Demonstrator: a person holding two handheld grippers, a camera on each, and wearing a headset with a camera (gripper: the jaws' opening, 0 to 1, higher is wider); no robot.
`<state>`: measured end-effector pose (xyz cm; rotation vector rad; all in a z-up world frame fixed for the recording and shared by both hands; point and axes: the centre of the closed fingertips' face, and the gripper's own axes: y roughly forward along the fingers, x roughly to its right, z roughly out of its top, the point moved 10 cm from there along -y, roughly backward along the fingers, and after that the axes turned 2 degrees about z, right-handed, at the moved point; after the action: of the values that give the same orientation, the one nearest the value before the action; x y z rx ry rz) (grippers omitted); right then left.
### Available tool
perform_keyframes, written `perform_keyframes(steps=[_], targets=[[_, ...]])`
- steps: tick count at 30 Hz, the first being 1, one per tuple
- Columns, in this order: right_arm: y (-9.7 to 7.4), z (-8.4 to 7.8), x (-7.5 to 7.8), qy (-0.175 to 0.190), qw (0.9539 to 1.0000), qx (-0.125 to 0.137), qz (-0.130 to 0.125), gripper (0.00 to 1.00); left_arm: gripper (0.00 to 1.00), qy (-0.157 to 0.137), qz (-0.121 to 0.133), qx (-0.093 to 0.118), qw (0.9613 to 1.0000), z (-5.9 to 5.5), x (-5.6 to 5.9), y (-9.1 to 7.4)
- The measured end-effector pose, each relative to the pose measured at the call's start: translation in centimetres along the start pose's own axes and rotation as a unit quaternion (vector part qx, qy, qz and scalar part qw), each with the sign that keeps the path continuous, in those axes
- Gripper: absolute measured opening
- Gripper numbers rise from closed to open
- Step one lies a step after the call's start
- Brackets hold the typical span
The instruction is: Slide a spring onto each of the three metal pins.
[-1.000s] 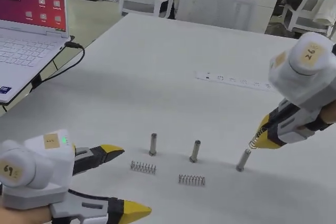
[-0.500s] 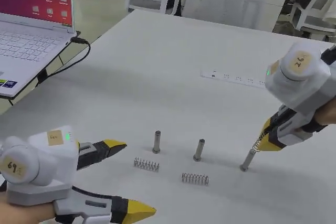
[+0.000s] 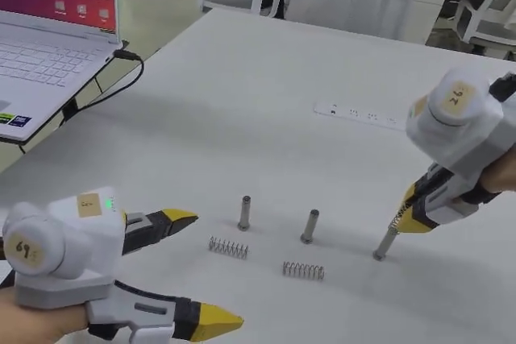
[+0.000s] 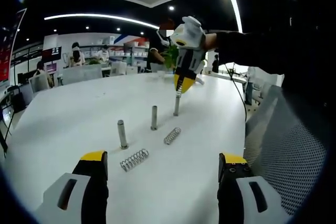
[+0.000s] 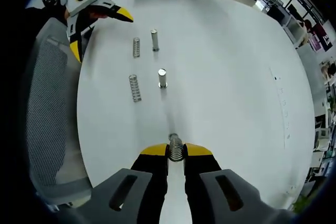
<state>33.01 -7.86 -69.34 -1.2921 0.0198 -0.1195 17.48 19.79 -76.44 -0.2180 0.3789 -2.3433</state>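
Three short metal pins stand in a row on the white table: the left pin (image 3: 244, 213), the middle pin (image 3: 310, 226) and the right pin (image 3: 385, 242). My right gripper (image 3: 401, 219) is shut on a spring (image 5: 176, 148) whose lower end sits at the top of the right pin. Two more springs lie flat in front of the pins, one (image 3: 228, 247) near the left pin and one (image 3: 304, 270) near the middle pin. My left gripper (image 3: 201, 271) is open and empty at the near left, short of the springs (image 4: 134, 159).
An open laptop (image 3: 48, 34) with a cable sits at the table's far left. A white power strip (image 3: 359, 114) lies further back on the table. Chairs and desks stand beyond the far edge.
The right gripper has lowered the spring's end from above the right pin onto its top. The left gripper stayed about where it was; the head camera shifted slightly.
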Motion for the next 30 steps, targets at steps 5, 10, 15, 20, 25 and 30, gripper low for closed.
perform_keyframes(steps=[5, 10, 15, 20, 25, 30], targets=[[0.6, -0.1, 0.1, 0.004, 1.0, -0.002, 0.006, 0.09, 0.83, 0.001, 0.0, 0.0, 1.0, 0.0, -0.1, 0.0], [1.2, -0.2, 0.3, 0.007, 0.9999, -0.004, 0.011, 0.09, 0.82, 0.002, -0.001, -0.001, 1.0, 0.1, 0.0, 0.0], [2.1, -0.3, 0.3, 0.008, 0.9998, -0.009, 0.015, 0.09, 0.82, 0.001, -0.002, 0.0, 1.0, 0.2, 0.0, 0.0], [3.0, -0.6, 0.9, 0.016, 0.9995, -0.015, 0.024, 0.09, 0.81, 0.003, -0.003, -0.001, 1.0, 0.2, 0.1, 0.0], [3.8, -0.7, 1.0, 0.017, 0.9992, -0.023, 0.03, 0.09, 0.81, 0.003, -0.001, 0.0, 1.0, 0.2, 0.0, -0.1], [4.6, -0.9, 0.9, 0.019, 0.9989, -0.026, 0.033, 0.09, 0.8, 0.004, -0.001, 0.0, 1.0, 0.2, 0.0, -0.1]])
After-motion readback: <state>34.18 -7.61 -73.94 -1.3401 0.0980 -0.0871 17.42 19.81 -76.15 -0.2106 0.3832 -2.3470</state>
